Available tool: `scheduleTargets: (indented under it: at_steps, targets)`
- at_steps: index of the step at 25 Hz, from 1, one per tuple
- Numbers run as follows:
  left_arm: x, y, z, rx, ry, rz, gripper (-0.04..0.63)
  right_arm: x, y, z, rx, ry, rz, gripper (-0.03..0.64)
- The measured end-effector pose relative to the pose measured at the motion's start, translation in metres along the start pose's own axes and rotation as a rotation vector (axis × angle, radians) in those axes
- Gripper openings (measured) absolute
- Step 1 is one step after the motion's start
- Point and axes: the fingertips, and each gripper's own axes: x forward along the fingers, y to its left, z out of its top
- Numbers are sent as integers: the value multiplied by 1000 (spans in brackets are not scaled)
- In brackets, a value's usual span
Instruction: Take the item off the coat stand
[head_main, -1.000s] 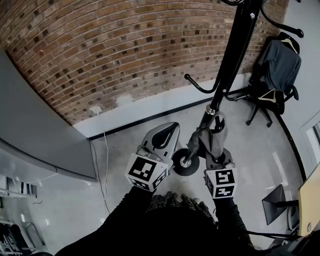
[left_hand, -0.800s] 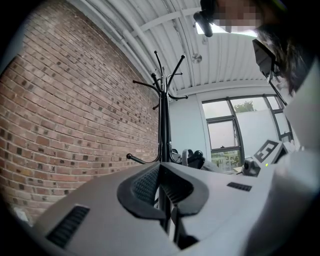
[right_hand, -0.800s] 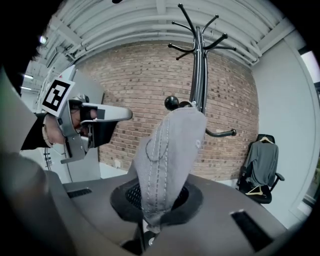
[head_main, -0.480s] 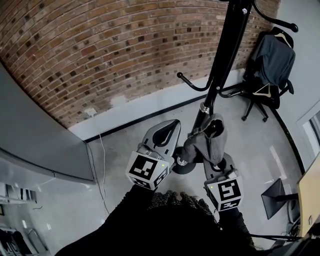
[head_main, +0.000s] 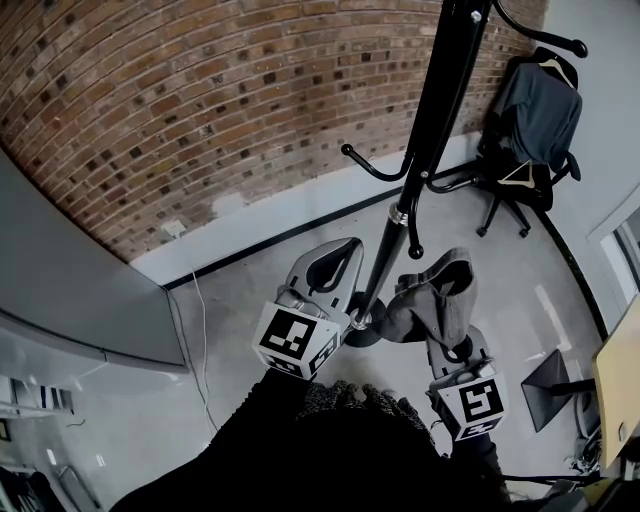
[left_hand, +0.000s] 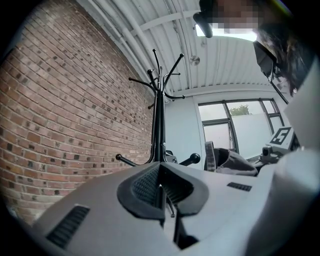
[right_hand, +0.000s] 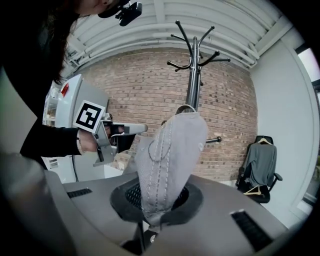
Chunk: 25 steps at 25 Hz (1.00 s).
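The black coat stand (head_main: 430, 130) rises in front of the brick wall, its round base (head_main: 362, 330) on the floor between my grippers. A grey stitched fabric item (head_main: 435, 295) hangs free just right of the pole, below a knobbed hook (head_main: 415, 250). My right gripper (head_main: 450, 335) is shut on its lower end. In the right gripper view the fabric (right_hand: 170, 160) stands up out of that gripper's (right_hand: 156, 212) pads, with the stand (right_hand: 192, 75) behind it. My left gripper (head_main: 350, 246) is shut and holds nothing, left of the pole; in its own view it (left_hand: 160, 172) points level at the stand (left_hand: 159, 115).
An office chair (head_main: 535, 110) draped with a dark garment and a hanger stands at the back right. A grey panel (head_main: 70, 280) runs along the left. A cable (head_main: 200, 340) trails on the floor. A wooden table edge (head_main: 615, 380) and a black box (head_main: 555, 385) are at the right.
My right gripper has pulled back and to the right with the grey item, which has come away from the pole and hook. The left gripper has hardly moved.
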Motion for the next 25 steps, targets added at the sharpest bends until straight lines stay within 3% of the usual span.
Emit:
scheduleTargets:
  at_steps: [12, 25]
  targets:
    - [4, -10, -8, 12, 24, -11, 8, -36, -63, -27, 35, 4, -162, 20]
    - [3, -14, -9, 23, 35, 12, 8, -6, -86, -24, 41, -32, -169, 20]
